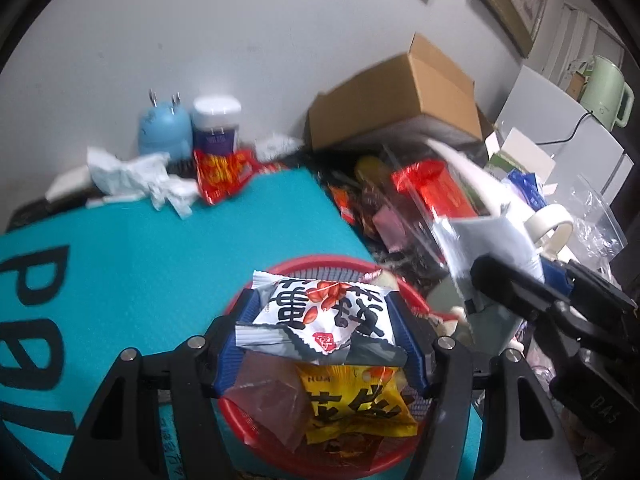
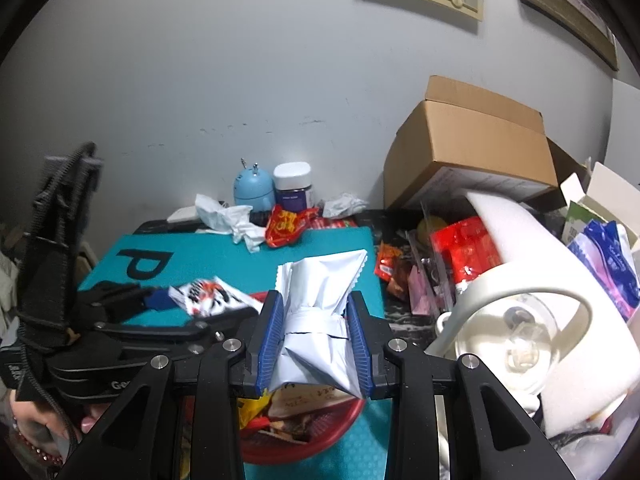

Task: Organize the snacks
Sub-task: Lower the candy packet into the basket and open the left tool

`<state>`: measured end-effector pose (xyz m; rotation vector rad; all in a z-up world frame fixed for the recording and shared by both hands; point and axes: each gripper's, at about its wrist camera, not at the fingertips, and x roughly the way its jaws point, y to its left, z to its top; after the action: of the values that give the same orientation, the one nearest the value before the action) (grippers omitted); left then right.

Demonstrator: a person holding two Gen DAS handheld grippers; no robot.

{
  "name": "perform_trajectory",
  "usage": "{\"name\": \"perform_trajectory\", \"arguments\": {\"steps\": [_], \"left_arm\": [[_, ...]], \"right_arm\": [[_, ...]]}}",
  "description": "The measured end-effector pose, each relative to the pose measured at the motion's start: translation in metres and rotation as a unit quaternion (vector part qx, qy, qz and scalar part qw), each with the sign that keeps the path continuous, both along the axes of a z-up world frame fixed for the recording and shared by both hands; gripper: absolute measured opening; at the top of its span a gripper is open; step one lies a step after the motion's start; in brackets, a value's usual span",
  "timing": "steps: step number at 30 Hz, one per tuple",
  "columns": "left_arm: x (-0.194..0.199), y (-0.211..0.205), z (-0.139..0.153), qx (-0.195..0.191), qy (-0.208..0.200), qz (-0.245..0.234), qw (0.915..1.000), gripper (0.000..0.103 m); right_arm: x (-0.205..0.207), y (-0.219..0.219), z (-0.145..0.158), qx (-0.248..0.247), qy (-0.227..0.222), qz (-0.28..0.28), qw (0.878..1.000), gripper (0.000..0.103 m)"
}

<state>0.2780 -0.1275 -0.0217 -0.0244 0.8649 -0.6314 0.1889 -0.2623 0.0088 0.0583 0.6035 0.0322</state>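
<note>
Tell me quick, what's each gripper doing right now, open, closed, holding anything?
Left gripper: closed on a white peanut snack packet, over the red basket.
Right gripper: closed on a plain white packet.

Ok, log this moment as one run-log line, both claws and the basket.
left claw: shut on peanut packet | right claw: shut on white packet | both over red basket | basket: holds snacks

Even, soft indoor light fills both views, with no hard shadows. The wall point(image 2: 200, 80) looks grey and dim toward the black fisheye corners, where straight edges bend. The left wrist view is motion-blurred, worst at the right around the cardboard box point(image 1: 400, 96). The right wrist view is sharper.
</note>
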Motion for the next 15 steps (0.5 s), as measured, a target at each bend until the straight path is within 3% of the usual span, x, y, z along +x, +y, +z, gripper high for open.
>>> {"name": "perform_trajectory", "arguments": {"steps": [2,8,15], "left_arm": [[0.002,-0.002,-0.005,0.011,0.009,0.001,0.9999,0.073],[0.007,0.004,-0.011,0.019,0.025,0.015,0.9994,0.074],[0.001,0.020,-0.001,0.054,-0.007,0.050,0.9973,0.074]], "right_arm": [[0.001,0.000,-0.001,0.000,0.002,0.000,1.000,0.033],[0.005,0.001,-0.004,-0.002,0.008,0.001,1.000,0.033],[0.012,0.010,-0.008,-0.013,0.017,0.008,1.000,0.033]]}}
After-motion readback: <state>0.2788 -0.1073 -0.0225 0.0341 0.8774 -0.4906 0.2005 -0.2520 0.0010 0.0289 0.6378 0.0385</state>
